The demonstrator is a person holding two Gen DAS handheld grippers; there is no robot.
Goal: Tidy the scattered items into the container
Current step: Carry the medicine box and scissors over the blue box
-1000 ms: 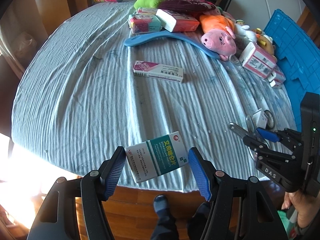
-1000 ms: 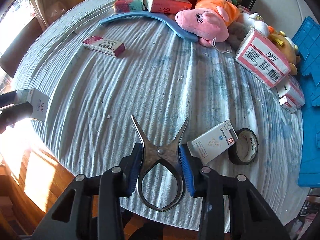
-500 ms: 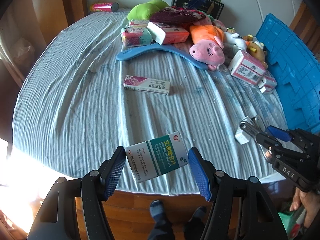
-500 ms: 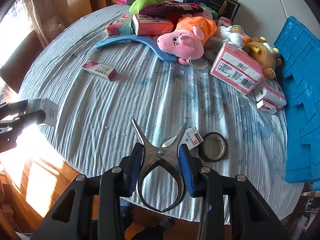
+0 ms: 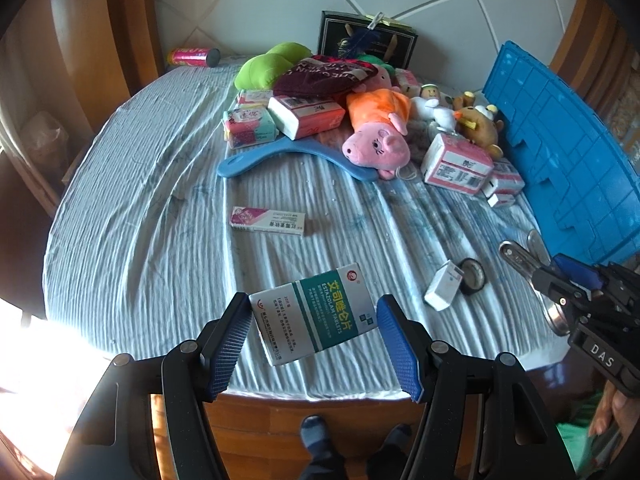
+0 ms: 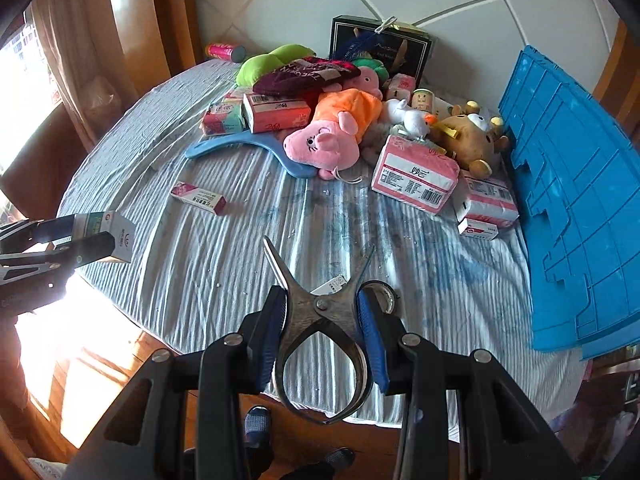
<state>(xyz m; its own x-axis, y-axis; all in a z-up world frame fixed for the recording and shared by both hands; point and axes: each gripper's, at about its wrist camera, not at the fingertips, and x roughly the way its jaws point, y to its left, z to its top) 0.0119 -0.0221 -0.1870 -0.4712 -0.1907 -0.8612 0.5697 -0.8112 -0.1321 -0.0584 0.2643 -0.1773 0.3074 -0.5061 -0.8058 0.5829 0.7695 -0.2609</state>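
Left: my left gripper (image 5: pixel 314 326) pinches the green tablet box (image 5: pixel 314 316) by its ends, above the table edge | Right: my right gripper (image 6: pixel 322 330) clamps the metal scissors (image 6: pixel 320 320); keep both grips firm | Far right: blue crate (image 6: pixel 576 200), carry across level, release inside.

Both tongs (image 5: pixel 314 330) (image 6: pixel 322 322) clamped, angled downward

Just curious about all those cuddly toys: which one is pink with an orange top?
The pig plush, lying on the blue hanger; the bear is brown, the duck toy white.
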